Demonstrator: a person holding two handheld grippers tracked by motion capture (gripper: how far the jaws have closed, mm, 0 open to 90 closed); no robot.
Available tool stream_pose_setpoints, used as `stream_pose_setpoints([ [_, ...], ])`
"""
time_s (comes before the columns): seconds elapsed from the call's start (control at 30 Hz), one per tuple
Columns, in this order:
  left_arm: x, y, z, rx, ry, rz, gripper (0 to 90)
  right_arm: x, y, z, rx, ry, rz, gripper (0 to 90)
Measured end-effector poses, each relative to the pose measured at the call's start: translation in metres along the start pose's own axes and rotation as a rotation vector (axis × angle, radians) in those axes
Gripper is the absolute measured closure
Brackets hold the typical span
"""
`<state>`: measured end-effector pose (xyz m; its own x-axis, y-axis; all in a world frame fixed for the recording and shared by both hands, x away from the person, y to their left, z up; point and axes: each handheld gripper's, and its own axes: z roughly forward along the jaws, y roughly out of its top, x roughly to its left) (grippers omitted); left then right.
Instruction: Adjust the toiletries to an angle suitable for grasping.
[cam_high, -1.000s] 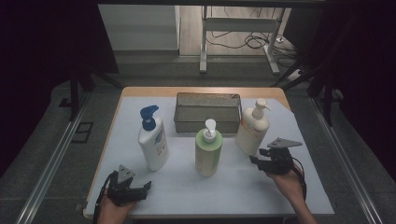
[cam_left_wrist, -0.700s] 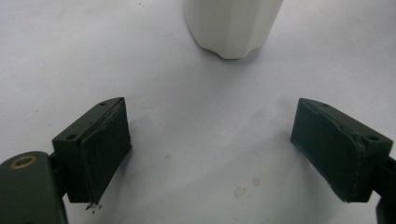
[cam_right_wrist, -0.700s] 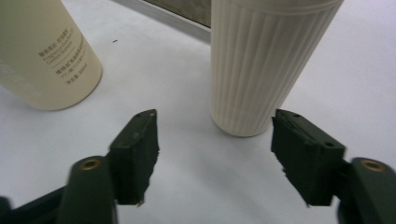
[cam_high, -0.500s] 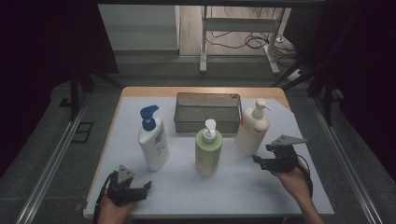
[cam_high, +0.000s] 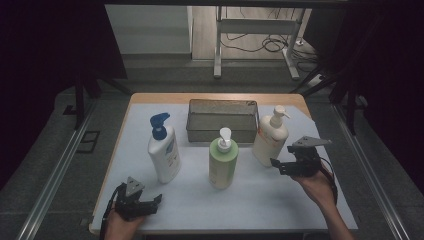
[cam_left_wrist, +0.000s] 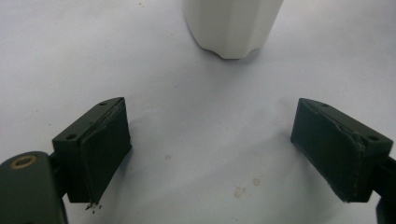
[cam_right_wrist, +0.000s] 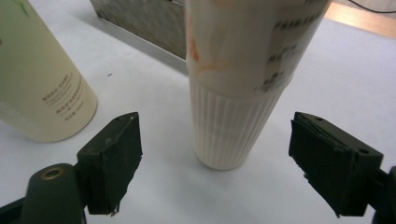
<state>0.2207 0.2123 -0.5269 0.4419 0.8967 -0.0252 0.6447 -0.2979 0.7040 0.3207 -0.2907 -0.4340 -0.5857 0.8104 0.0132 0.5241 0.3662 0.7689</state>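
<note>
Three pump bottles stand on the white table cover: a white one with a blue pump (cam_high: 164, 150), a green one (cam_high: 223, 162) and a cream one (cam_high: 270, 137). My right gripper (cam_high: 276, 165) hovers just right of the cream bottle, pointing at it. Its jaws have just been opening and stand wide with nothing between the pads. In the right gripper view the cream bottle (cam_right_wrist: 238, 93) stands a little ahead of the gap of my right gripper (cam_right_wrist: 219, 163). My left gripper (cam_high: 156, 200) rests open at the front left. The white bottle's base (cam_left_wrist: 231, 25) lies well beyond my left gripper (cam_left_wrist: 210, 154).
A grey mesh basket (cam_high: 222, 131) sits at the back middle, behind the green bottle. The basket (cam_right_wrist: 140, 23) and the green bottle (cam_right_wrist: 42, 93) lie left of the cream bottle in the right gripper view. The table's wooden edge (cam_high: 215, 96) borders dark floor.
The right gripper has lifted slightly beside the cream bottle and its jaws have spread wider. The left gripper and all three bottles have kept their places.
</note>
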Motion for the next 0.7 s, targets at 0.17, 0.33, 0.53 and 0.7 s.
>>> stream_pose_setpoints([
  [0.17,0.000,0.000,0.000,0.000,0.000,0.000,11.4,-0.002,0.007,0.000,-0.005,-0.002,0.007,14.9],
  [0.33,0.000,0.000,0.000,0.000,0.000,0.000,11.4,-0.004,0.015,0.001,-0.018,0.008,0.025,13.8],
  [0.53,0.000,0.000,0.000,0.000,0.000,0.000,11.4,-0.002,0.027,0.005,-0.037,0.018,0.032,13.3],
  [0.7,0.000,0.000,0.000,0.000,-0.001,0.000,11.4,-0.001,0.035,0.009,-0.040,0.013,0.024,12.6],
])
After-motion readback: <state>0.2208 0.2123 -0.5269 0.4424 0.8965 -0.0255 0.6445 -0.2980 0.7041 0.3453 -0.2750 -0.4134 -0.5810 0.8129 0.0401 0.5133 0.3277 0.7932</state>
